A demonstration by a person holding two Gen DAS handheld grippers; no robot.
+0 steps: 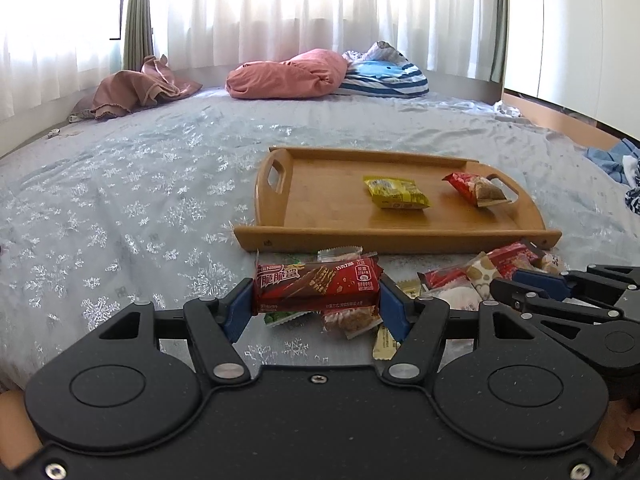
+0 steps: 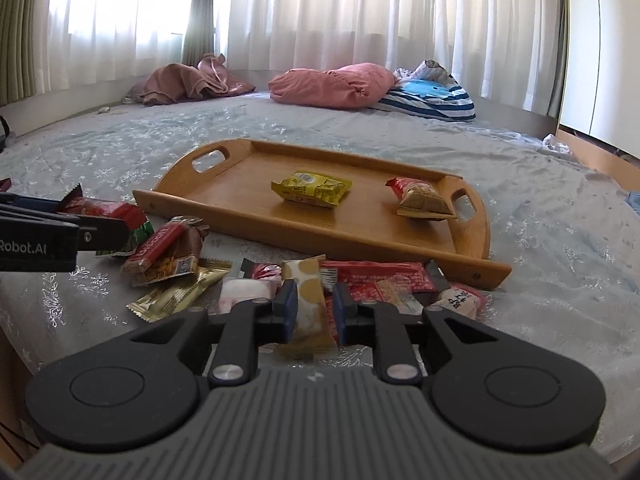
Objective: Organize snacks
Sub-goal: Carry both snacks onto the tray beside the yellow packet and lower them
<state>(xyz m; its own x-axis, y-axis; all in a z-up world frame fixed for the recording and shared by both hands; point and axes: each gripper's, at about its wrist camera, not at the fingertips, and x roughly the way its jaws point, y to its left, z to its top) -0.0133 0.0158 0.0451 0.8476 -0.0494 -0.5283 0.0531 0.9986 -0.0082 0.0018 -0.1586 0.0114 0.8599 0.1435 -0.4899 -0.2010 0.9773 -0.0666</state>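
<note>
Snacks [image 2: 304,292] just beside tray [image 2: 360,240] edge

Bright bedroom: sheer white curtains [image 1: 320,12] glow with daylight across the back, with an olive drape [image 1: 138,12] at 11 o'clock. The bed's pale blue snowflake sheet [image 1: 132,184] fills the view, pink pillow [image 1: 286,74] and striped cushion [image 1: 386,78] at 12, and a white wardrobe [image 1: 572,32] at 2.

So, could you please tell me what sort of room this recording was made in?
Most likely a bedroom: the snacks and wooden tray lie on a bed covered by a pale snowflake-patterned sheet, with a pink pillow near sheer curtains over a bright window.
</note>
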